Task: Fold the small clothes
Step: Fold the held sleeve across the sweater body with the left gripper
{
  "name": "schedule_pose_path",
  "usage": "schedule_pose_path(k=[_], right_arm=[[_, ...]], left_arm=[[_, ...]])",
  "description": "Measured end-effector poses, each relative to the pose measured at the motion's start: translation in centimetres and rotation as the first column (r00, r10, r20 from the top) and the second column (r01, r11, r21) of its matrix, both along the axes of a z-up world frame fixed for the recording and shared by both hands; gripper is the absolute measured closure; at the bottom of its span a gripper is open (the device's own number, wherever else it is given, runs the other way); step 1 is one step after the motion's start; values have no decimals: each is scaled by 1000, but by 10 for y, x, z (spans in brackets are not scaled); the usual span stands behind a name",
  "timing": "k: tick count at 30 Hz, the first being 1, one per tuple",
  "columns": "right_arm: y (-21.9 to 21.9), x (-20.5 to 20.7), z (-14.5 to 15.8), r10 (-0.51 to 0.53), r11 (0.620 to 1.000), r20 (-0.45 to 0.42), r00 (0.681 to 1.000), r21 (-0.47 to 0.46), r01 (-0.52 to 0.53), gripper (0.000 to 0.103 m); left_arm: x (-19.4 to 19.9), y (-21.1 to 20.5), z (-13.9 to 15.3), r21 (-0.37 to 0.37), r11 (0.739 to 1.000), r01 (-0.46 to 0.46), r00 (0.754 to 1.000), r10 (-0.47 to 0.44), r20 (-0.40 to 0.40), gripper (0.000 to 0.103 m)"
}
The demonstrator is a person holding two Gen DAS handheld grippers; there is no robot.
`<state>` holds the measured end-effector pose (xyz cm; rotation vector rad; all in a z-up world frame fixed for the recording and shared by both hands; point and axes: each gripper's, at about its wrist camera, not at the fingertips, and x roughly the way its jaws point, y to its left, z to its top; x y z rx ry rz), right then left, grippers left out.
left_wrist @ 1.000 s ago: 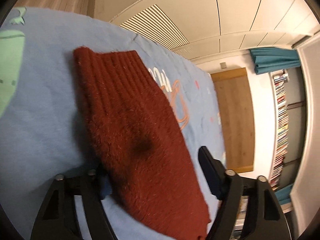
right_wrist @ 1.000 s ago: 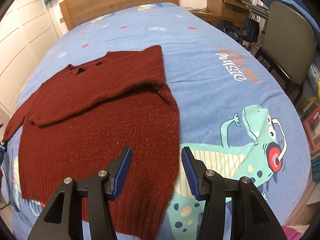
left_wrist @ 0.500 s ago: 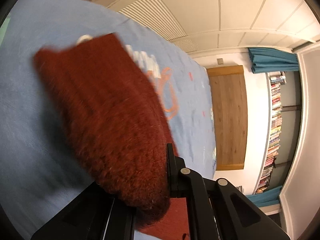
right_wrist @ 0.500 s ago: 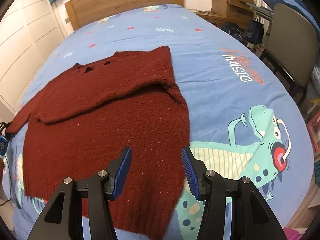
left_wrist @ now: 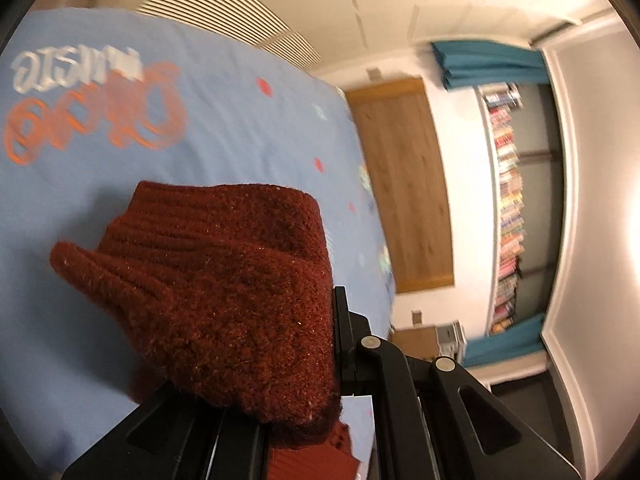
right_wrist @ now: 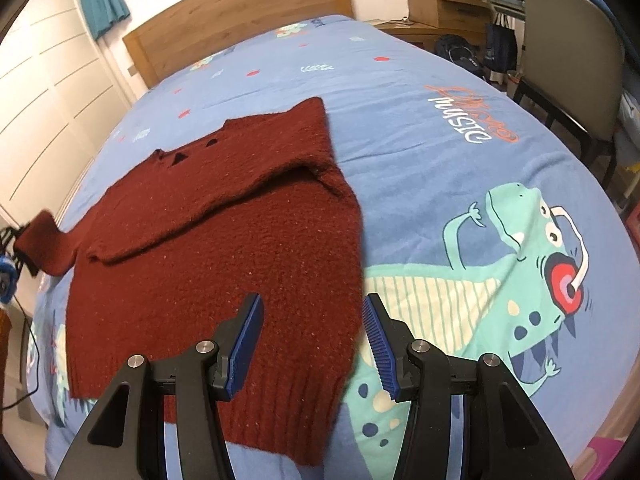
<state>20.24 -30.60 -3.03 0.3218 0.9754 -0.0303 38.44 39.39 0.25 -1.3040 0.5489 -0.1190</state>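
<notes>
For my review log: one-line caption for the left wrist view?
Left gripper shut on the dark red sweater's sleeve cuff, lifted over the blue printed bedspread.

Warm indoor light; left view motion-blurred, fisheye edges dark.

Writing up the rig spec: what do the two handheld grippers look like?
Right gripper: black angular plastic linkage arms with cut-out slots, silver round pivot pins, and ridged blue pads lining its jaws. Left gripper: same black frame and silver pins; its pads are hidden. No cables or markings visible on either.
</notes>
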Motion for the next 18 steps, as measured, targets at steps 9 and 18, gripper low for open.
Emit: schedule_pose_path(k=[9, 18], right_arm=[[-10, -18, 6, 4, 999, 42, 999, 52, -6, 50], [-39, -35, 5, -46, 996, 58, 997, 79, 42, 50]], left_arm=[[38, -122, 48, -6, 982, 191, 978, -190, 80, 99], [50, -238, 54, 36, 921, 388, 919, -389, 68, 99]])
